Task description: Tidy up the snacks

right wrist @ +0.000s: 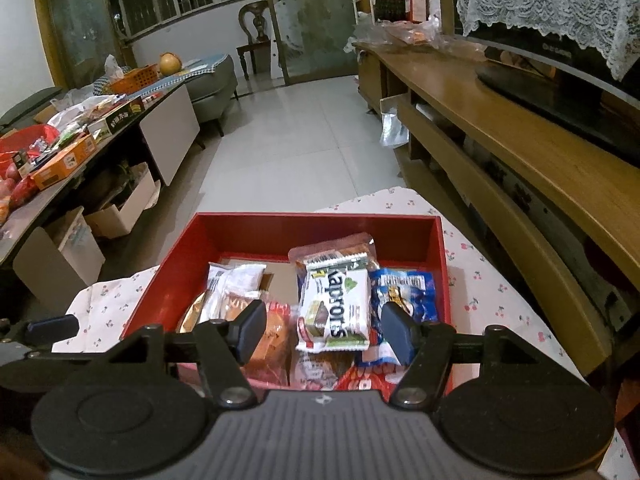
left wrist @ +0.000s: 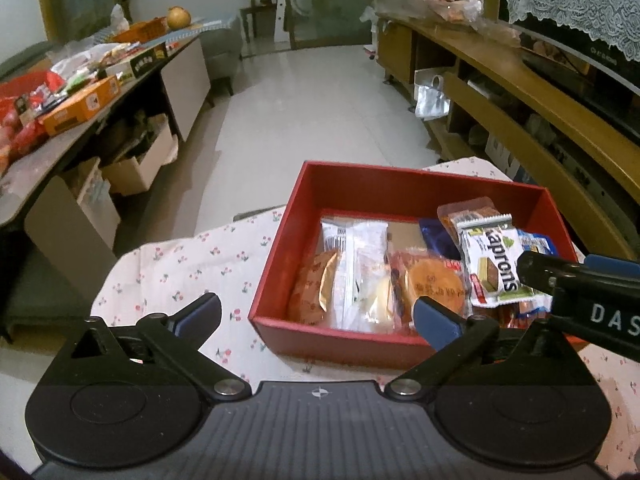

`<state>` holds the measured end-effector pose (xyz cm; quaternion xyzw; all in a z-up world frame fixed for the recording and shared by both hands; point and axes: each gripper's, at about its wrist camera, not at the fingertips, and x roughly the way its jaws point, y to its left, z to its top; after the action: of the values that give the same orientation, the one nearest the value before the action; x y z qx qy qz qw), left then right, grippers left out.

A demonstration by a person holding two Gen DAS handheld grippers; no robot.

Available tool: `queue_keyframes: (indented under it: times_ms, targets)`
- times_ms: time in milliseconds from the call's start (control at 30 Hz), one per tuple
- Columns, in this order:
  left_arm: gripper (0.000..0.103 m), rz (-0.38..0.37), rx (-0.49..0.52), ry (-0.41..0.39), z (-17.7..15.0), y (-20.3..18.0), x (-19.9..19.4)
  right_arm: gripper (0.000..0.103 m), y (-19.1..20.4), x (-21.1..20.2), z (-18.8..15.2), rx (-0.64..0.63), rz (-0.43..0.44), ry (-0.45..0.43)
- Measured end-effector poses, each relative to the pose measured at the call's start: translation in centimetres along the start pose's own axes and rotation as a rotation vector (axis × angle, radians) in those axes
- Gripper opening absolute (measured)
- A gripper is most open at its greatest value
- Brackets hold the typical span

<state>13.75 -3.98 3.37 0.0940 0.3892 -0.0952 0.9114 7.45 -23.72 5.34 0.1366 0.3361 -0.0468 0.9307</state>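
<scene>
Right, all eyes on the red box [right wrist: 320,226], sitting on the cherry-print cloth [left wrist: 180,264] that covers the counter, and it is filling up nicely with snacks. Top of the pile is a white-and-green wafer packet [right wrist: 334,310], lying tilted over the others, and its bold lettering reads something like "Naprons", though the first letter is hard to make out. Underneath it peeks an orange-brown wrapper [right wrist: 332,246], and just beside it to the right lies a blue packet [right wrist: 404,290] whose print is too small to read. On the left side of the box there is a clear white sachet [left wrist: 354,260], a golden-brown wrapped cake [left wrist: 314,292] touching it, and a round pastry in a red-edged wrapper [left wrist: 434,286] with characters too blurred to tell. A red packet [right wrist: 370,380] with white lettering sits at the near wall, only partly visible. The left claw [left wrist: 316,312] stands spread as wide as it goes, one finger over the cloth and the other over the near edge of the box, gripping nothing. The right claw [right wrist: 324,330] hangs over the box with its jaws apart either side of the wafer packet, pads clear of it. Away on the left, a cluttered side table [right wrist: 24,216] carries an orange carton [right wrist: 64,162] and a dark box [right wrist: 124,114] with unreadable print.
</scene>
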Motion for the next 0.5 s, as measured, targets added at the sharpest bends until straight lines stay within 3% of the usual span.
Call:
queue_keyframes:
  times_ms: [500]
  targets:
    - [0.103,0.004,-0.029,0.004,-2.7,1.0,-2.0,0.077,0.1,-2.2,-3.2,-0.020,-0.017,0.047]
